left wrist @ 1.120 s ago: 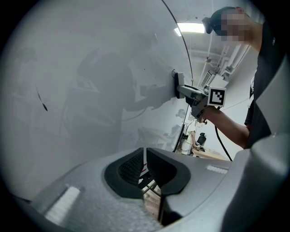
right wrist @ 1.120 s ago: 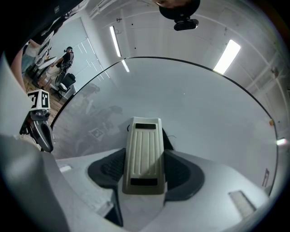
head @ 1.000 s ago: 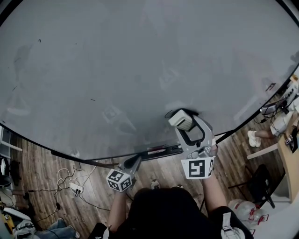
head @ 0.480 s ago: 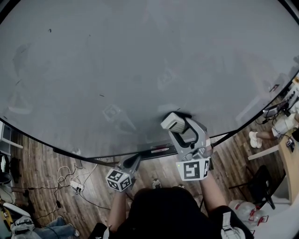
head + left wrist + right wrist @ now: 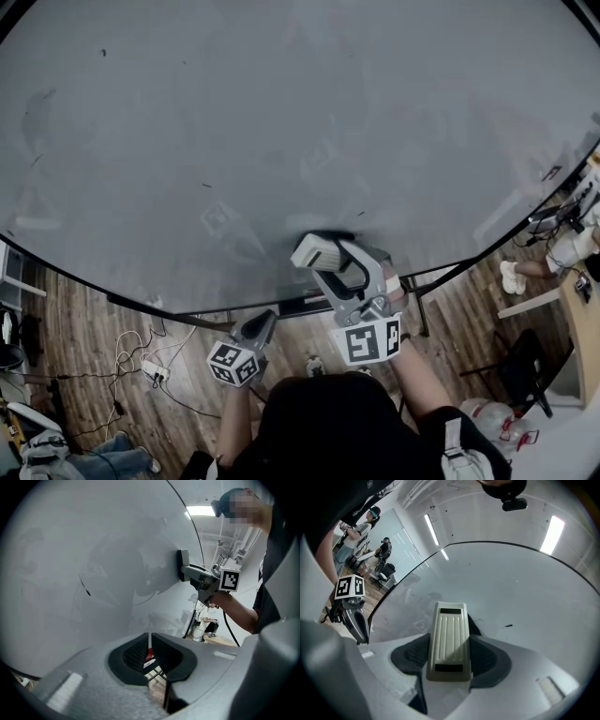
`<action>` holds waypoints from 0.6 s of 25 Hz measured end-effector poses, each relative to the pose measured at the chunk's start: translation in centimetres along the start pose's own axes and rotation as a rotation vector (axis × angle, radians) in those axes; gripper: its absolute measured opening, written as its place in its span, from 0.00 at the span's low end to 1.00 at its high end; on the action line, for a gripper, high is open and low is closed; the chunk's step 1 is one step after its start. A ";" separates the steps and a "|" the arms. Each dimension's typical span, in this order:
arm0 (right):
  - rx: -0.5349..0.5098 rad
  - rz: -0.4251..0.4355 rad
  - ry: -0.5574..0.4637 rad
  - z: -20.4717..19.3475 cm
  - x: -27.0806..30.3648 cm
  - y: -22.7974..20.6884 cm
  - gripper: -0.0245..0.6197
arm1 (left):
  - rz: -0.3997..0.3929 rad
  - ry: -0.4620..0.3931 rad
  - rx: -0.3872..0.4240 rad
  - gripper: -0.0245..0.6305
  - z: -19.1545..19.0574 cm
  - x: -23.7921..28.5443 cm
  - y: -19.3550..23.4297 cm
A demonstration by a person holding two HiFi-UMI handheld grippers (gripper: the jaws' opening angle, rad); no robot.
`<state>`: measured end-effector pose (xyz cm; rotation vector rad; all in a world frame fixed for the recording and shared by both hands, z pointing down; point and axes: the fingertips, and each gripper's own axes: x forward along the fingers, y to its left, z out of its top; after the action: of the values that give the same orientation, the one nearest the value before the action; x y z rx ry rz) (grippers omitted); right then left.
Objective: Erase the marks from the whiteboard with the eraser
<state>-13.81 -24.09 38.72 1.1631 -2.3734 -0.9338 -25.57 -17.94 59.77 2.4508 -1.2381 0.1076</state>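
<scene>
Eraser (image 5: pixel 449 634) sits tight between the fingers (image 5: pixel 410 656) of the right gripper (image 5: pixel 323 258) and is pressed flat on the whiteboard (image 5: pixel 281 112), low down near its bottom edge. A few small dark marks (image 5: pixel 207 185) show on the board up to its left. The left gripper (image 5: pixel 260 328) hangs below the board, over the wood floor (image 5: pixel 112 319), its fingers closed together with nothing in them.
</scene>
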 end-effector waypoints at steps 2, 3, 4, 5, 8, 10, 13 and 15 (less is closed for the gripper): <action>-0.011 0.020 -0.011 0.6 0.4 0.8 0.43 | 0.010 -0.003 0.000 0.08 0.0 -0.5 0.2; -0.017 0.025 -0.016 0.9 0.5 1.0 0.43 | 0.016 -0.005 -0.001 0.08 0.1 -0.7 0.3; -0.022 0.026 -0.019 1.1 0.6 1.0 0.43 | 0.023 -0.007 -0.002 0.08 0.1 -1.0 0.5; -0.026 0.025 -0.021 1.3 0.6 1.0 0.43 | 0.028 -0.009 -0.003 0.08 0.2 -1.2 0.6; -0.014 0.017 -0.034 1.7 0.5 0.2 0.43 | 0.037 -0.010 -0.002 0.08 0.3 -1.5 0.8; 0.008 0.006 -0.048 2.0 0.3 -0.7 0.43 | 0.033 -0.011 0.001 0.08 0.4 -1.3 0.6; 0.004 -0.021 -0.052 2.0 -0.3 -2.1 0.43 | 0.017 -0.011 0.008 0.08 0.6 -0.6 -0.2; -0.003 -0.040 -0.047 1.7 -0.8 -3.0 0.43 | 0.004 -0.008 0.013 0.08 0.7 0.0 -0.9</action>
<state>-12.58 -24.12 35.45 1.2039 -2.3931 -0.9873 -24.91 -17.69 58.87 2.4624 -1.2496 0.1073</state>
